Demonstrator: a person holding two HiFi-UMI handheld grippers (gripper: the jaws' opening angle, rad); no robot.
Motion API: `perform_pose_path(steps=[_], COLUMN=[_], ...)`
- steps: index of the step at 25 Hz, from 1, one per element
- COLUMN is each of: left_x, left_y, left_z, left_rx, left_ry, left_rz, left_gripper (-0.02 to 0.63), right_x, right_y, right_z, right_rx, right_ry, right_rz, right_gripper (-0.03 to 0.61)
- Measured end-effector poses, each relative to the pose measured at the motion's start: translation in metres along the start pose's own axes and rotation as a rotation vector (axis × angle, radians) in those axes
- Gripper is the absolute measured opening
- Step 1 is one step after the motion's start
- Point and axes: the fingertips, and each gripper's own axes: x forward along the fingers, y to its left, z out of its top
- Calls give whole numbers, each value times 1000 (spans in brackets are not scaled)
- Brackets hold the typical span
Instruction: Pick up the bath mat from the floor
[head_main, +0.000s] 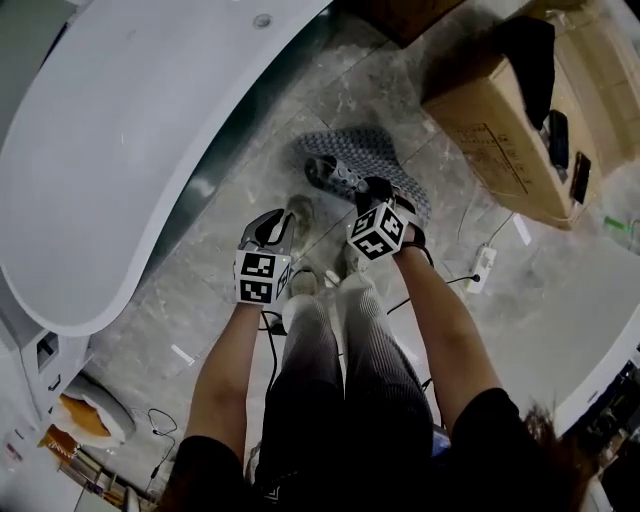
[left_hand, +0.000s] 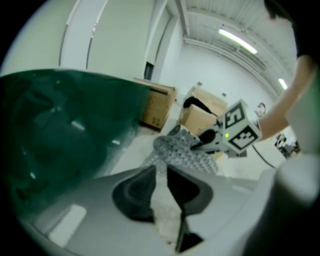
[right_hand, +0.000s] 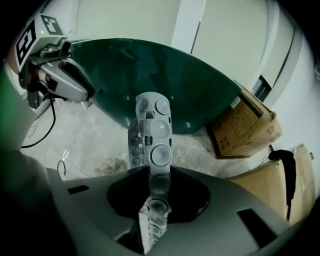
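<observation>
since the right gripper (head_main: 335, 178) pinches an edge of the grey studded rubber bath mat (head_main: 375, 148), lifting seems barely begun; left gripper (head_main: 296, 212) slightly open, empty.

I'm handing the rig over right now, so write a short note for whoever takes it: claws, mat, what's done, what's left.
Right claw: shut on one edge of the bath mat, suction-cup underside facing its camera.
Left claw: open, empty, off the mat.
Mat: gripped edge raised; the rest appears to lie on the floor.
Done: grasp. Left: lift the mat clear of the floor.
</observation>
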Motion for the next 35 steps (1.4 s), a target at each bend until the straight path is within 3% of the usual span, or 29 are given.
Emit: perform_pose_path(steps=[6, 16, 29, 35], left_x=[-43, -133, -206, -228], left_y=[-12, -44, -68, -75], left_z=[37, 111, 134, 145], left_rx=[4, -61, -20, -8], left_ry=[-25, -150, -195, -230], left_rz=[-1, -24, 12, 18], left_gripper=[48, 23, 17, 17], right_x=[-68, -176, -272, -300], right_y=[-13, -4, 10, 11], right_z=[20, 44, 65, 77], right_rx=[8, 67, 28, 62], right_ry=[-40, -89, -139, -178], right_rz=[-23, -33, -49, -62], right_gripper=[72, 72, 71, 71])
